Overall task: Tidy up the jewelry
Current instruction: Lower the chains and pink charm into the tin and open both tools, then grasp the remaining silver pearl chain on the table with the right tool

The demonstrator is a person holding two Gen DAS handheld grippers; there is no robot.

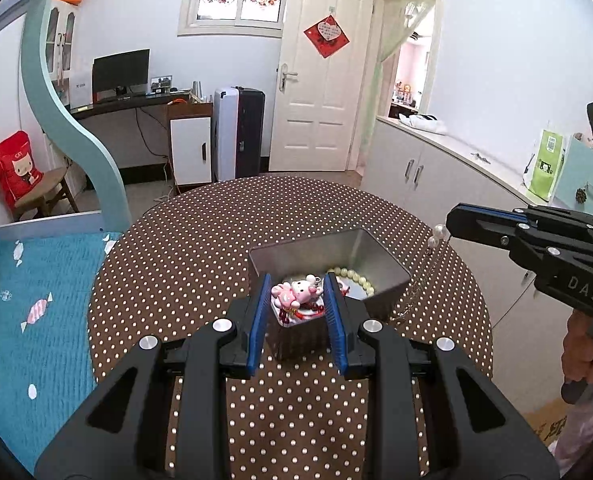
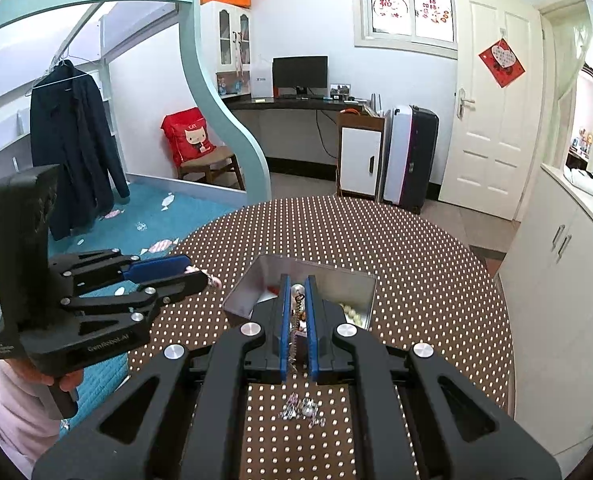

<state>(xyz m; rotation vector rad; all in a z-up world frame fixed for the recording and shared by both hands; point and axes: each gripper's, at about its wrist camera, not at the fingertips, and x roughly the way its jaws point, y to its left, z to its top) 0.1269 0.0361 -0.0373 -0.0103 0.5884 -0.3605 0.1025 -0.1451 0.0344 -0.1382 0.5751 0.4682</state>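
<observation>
A round table (image 1: 184,240) with a brown dotted cloth has a shiny metal box (image 1: 380,256) on it. The left gripper (image 1: 296,304) is squeezing a little pink mouse charm (image 1: 296,293) between its blue fingers, and it holds the charm up over the near corner of the box. From the right wrist camera the left gripper (image 2: 200,274) is to the left of the box (image 2: 252,284), with a bit of pink poking out at its tip. The right gripper (image 2: 297,312) is pinched tight on a thin silver chain with pearls (image 2: 296,292). The chain hangs down from the fingers, and its bottom end sits in a small pile on the cloth, just beside the box. The left wrist camera shows the pearls (image 1: 436,236) right at the tip of the right gripper (image 1: 450,226). Inside the box lies a bracelet of pale round beads (image 1: 356,278), near the far wall
</observation>
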